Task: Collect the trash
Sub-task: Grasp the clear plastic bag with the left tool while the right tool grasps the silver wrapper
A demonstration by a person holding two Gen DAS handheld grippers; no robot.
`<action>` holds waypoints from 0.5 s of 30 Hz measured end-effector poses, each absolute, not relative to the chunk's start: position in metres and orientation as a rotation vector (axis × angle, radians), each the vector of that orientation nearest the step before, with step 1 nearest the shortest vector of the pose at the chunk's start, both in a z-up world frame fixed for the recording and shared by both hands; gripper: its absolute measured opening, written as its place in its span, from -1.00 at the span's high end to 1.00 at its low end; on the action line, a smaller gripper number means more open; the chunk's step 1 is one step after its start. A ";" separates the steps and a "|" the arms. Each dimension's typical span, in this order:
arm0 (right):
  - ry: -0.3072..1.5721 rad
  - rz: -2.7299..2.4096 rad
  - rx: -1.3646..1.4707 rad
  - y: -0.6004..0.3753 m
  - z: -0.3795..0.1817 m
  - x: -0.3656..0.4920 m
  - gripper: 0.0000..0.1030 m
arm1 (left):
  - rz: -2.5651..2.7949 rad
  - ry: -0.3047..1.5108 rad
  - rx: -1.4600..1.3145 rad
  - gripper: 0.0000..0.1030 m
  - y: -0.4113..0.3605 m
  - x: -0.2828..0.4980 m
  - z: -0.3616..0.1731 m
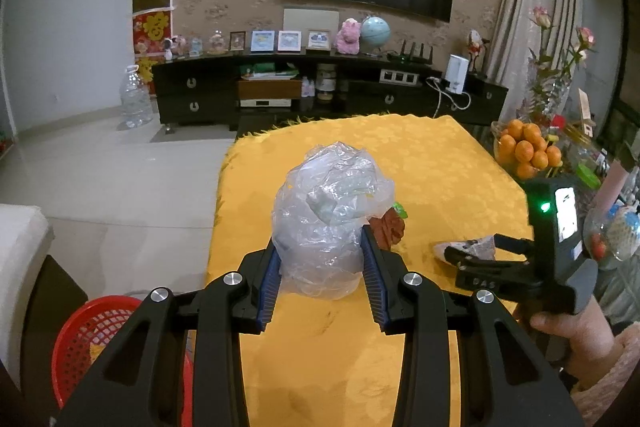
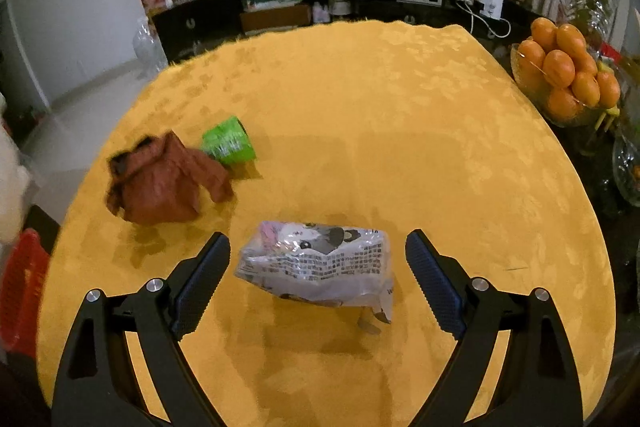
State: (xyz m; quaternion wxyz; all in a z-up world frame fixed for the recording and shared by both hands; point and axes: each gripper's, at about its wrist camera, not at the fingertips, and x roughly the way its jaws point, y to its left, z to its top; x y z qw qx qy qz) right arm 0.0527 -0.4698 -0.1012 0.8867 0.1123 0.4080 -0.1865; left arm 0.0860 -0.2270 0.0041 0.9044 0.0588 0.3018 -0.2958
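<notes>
My left gripper (image 1: 320, 243) is shut on a crumpled clear plastic bag (image 1: 332, 195), which it holds above the yellow tablecloth (image 1: 420, 155). My right gripper (image 2: 318, 239) stands open low over the table. A printed white wrapper (image 2: 320, 263) lies between its fingers, and neither pad touches it. Left of that wrapper a crumpled brown paper (image 2: 160, 183) rests on the cloth, with a green wrapper (image 2: 228, 143) just behind it. In the left wrist view the right gripper's body (image 1: 552, 227) shows at the right, gripped by a hand (image 1: 568, 331).
A red mesh basket (image 1: 104, 339) stands on the floor by the table's near left corner. Oranges (image 2: 560, 67) in a glass bowl and other glassware crowd the right side. A dark TV cabinet (image 1: 320, 99) lines the far wall, and a large water bottle (image 1: 136, 99) stands on the floor.
</notes>
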 end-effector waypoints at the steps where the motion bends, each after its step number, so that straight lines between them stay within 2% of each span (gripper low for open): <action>1: 0.851 -0.392 0.234 -0.471 -0.104 0.053 -0.68 | -0.611 0.623 0.122 0.31 -0.227 0.086 0.004; 4: 0.850 -0.390 0.252 -0.474 -0.106 0.053 -0.64 | -0.606 0.624 0.121 0.31 -0.225 0.087 0.004; 5: 0.851 -0.383 0.261 -0.474 -0.106 0.052 -0.52 | -0.605 0.624 0.120 0.31 -0.224 0.088 0.003; 8: 0.853 -0.365 0.272 -0.475 -0.105 0.051 -0.36 | -0.604 0.624 0.122 0.31 -0.227 0.088 0.003; 15: 0.839 -0.346 0.297 -0.473 -0.097 0.046 -0.29 | -0.594 0.618 0.134 0.31 -0.226 0.088 0.001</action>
